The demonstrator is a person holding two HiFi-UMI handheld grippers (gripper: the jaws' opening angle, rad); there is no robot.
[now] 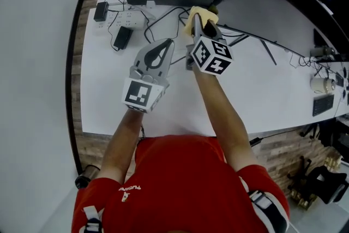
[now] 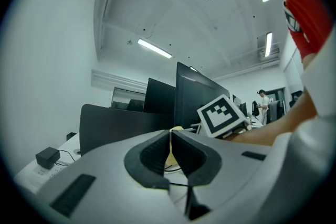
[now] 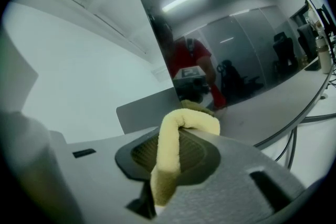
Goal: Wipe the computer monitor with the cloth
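On the left, the left gripper (image 2: 171,135) has its jaws pressed together with nothing between them; it hangs above the white desk (image 1: 256,90), just beside its partner and taking no part in the work. A power strip (image 1: 130,19) and loose cables lie on the desk beyond it, clear of both tools. To the right, the right gripper (image 1: 201,20) is clamped on the yellow cloth (image 3: 168,149), which runs up between its jaws and folds over their tips in a thick loop. That loop is pushed up to the lower part of the computer monitor (image 3: 236,34), at the screen's right end as the head view shows it. A dull reflection of the cloth sits right against the fold, so it looks to be touching the glass or very nearly so, though contact cannot be confirmed. Judging from this, picking up the cloth and carrying it to the screen are done, and the wiping is at most barely begun: almost the whole dark, reflective surface lies untouched above the cloth, left to be swept.
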